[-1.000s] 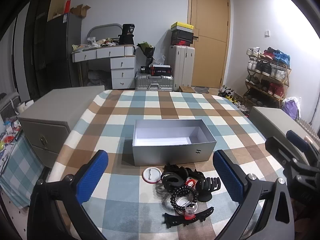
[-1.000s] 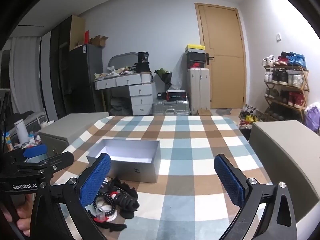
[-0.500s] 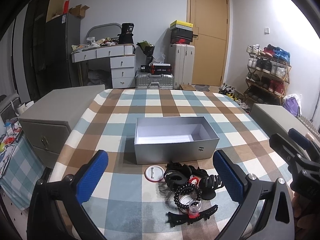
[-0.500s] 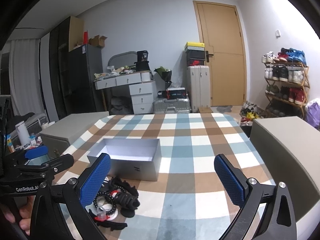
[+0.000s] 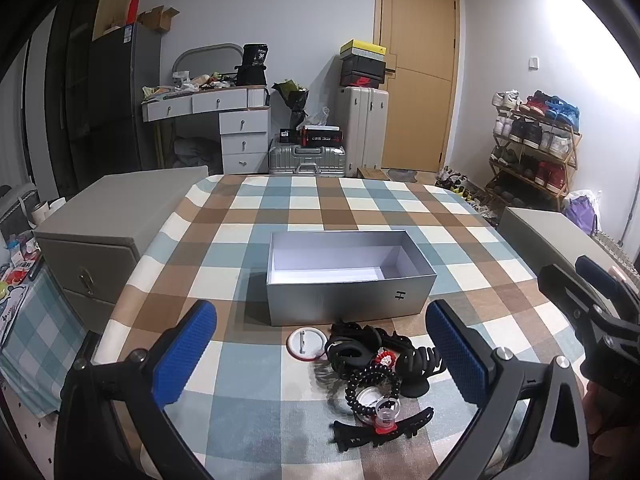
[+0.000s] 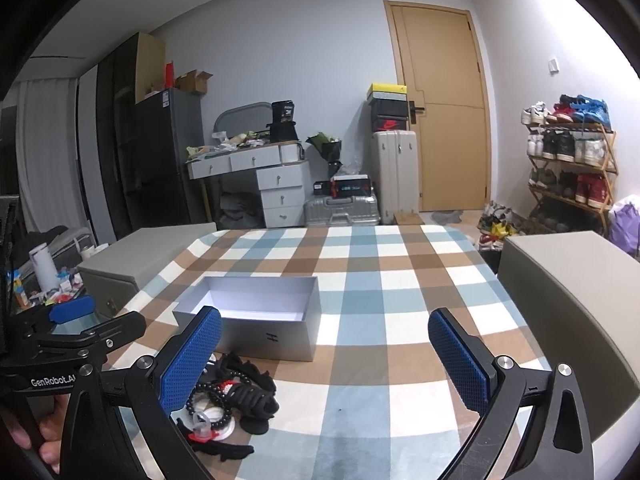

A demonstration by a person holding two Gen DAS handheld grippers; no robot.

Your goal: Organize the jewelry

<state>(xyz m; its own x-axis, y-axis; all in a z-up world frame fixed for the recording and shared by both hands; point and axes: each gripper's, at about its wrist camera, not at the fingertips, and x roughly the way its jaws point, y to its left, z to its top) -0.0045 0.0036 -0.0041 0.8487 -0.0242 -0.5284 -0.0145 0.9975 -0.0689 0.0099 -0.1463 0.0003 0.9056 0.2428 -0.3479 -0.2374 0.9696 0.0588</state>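
1. Left wrist view: checked tablecloth (image 5: 360, 216) in blue, brown & cream covers the table; it fills most of the lower frame.
2. Grey open box (image 5: 348, 276) sits mid-table, white inside, nothing visible in it; small "H" mark on its near wall; seen also from the right wrist view (image 6: 256, 328).
3. Left gripper (image 5: 320, 356) hangs above the near table edge, jaws spread wide, blue pads holding nothing; the jewelry pile shows between them.
4. Right gripper (image 6: 324, 364) also spread wide & unloaded, over the cloth to the right of the pile; its left pad overlaps the box's near corner in view.
5. Jewelry pile (image 5: 376, 372) lies on the cloth just in front of the box, not in it: black claw clips (image 5: 356, 344) tangled together; black bead bracelet (image 5: 372, 388) looped around a clear ring piece; black hair clip w/ red detail (image 5: 380, 430) nearest the camera.
6. Round white pin badge (image 5: 306, 345) w/ red rim lies just left of the pile, near the box's front wall.
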